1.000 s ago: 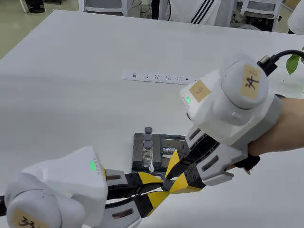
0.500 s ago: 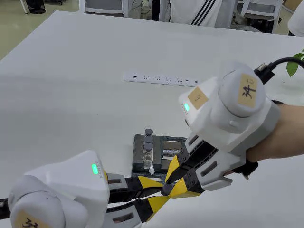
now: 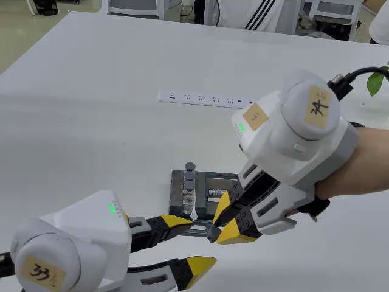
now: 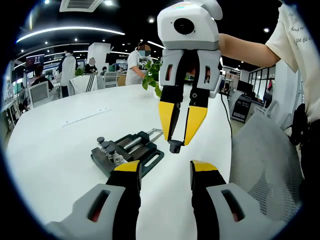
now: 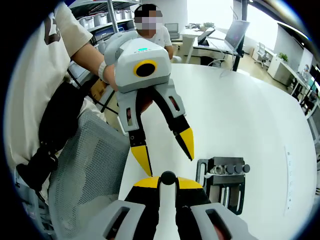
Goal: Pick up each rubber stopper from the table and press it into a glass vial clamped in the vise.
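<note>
Yellow-and-black plastic tips of the left tool stand wide apart and empty, nearest the person. Just beyond, the right tool is pinched on a small round dark rubber stopper over the smooth white table. Behind sits the blocky black metal vise, clamping a row of clear glass vials, several capped with grey stoppers. Farther off lies a long white power strip.

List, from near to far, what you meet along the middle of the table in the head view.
Open left claw → vise → white power strip → person at the far edge.
</note>
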`<action>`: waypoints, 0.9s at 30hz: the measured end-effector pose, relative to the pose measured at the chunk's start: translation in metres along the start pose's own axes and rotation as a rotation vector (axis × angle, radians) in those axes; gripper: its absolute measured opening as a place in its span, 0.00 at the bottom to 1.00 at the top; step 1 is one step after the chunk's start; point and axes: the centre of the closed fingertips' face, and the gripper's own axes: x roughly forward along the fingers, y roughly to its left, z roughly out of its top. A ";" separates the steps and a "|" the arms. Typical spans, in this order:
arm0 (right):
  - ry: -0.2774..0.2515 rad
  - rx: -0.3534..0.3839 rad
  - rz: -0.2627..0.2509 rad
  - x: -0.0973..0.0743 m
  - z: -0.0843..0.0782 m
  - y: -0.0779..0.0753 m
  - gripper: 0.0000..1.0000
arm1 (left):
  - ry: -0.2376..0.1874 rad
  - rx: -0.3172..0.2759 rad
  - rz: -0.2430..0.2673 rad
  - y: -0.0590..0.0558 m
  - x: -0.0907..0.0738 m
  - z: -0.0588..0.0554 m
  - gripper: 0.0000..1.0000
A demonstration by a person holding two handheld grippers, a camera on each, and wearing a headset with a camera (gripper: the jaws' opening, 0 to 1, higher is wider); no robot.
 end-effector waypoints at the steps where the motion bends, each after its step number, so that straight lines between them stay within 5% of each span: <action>1: 0.001 0.003 0.002 0.000 0.000 0.000 0.06 | 0.000 -0.004 0.010 0.002 0.000 -0.001 0.44; 5: 0.010 0.001 0.003 0.001 -0.003 -0.001 0.06 | -0.024 -0.028 0.077 0.014 -0.003 0.000 0.69; 11: 0.028 0.005 -0.004 0.002 -0.011 -0.010 0.06 | -0.041 -0.050 0.162 0.032 -0.010 -0.001 0.94; 27: 0.122 -0.042 -0.025 0.005 -0.023 -0.040 0.06 | -0.023 -0.083 0.217 0.053 -0.025 -0.019 0.99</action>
